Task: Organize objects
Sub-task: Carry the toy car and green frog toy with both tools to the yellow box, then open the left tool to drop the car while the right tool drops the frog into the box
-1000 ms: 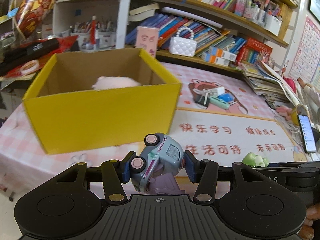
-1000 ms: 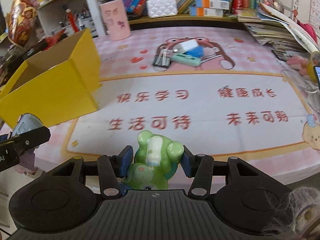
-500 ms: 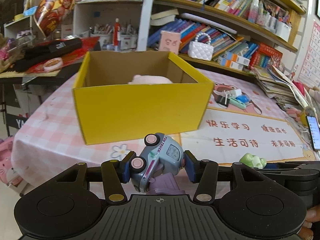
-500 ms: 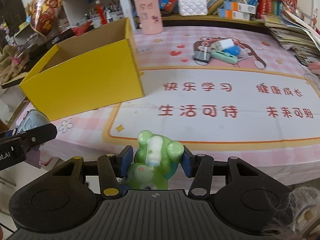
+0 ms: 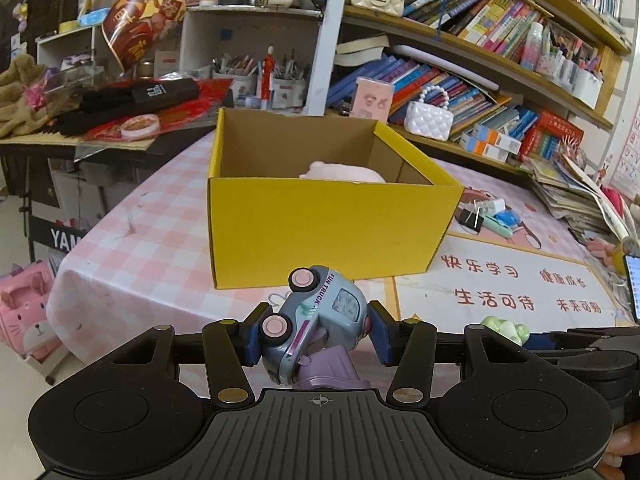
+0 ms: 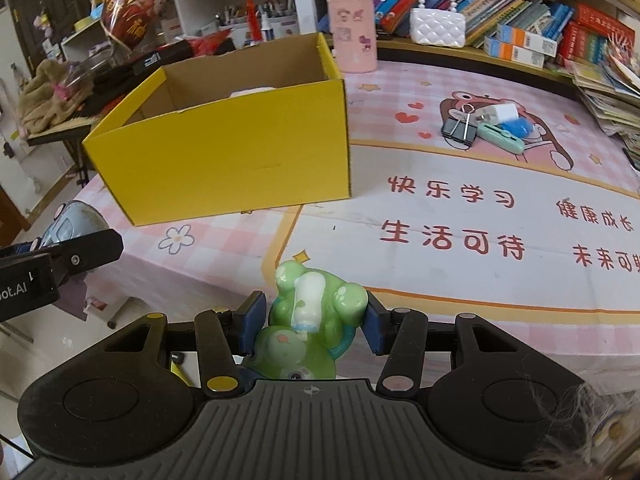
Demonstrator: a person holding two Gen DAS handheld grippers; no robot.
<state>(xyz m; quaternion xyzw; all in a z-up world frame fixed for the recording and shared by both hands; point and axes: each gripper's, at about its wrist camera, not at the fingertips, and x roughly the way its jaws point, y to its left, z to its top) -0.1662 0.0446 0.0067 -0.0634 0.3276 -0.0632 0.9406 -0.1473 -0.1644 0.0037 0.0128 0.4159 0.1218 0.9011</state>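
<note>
My left gripper (image 5: 314, 338) is shut on a grey-blue toy truck (image 5: 316, 312) with pink wheels, held off the table's near edge in front of the open yellow box (image 5: 328, 232). A pink soft toy (image 5: 344, 172) lies inside the box. My right gripper (image 6: 310, 326) is shut on a green frog figure (image 6: 312, 320) near the table's front edge, right of the left gripper (image 6: 60, 256). The box also shows in the right wrist view (image 6: 228, 160), and the frog in the left wrist view (image 5: 505, 329).
A binder clip, a white charger and small blue and mint items (image 6: 488, 126) lie on the pink mat. A pink cup (image 6: 352, 32) and a white handbag (image 6: 438, 26) stand behind the box. Bookshelves run along the back; a book stack (image 5: 572, 196) sits at the right. A phone (image 5: 632, 284) lies at the right edge.
Both grippers have drawn back from the table and swung left, so the yellow box looks smaller and more centred. Each still holds its toy.
</note>
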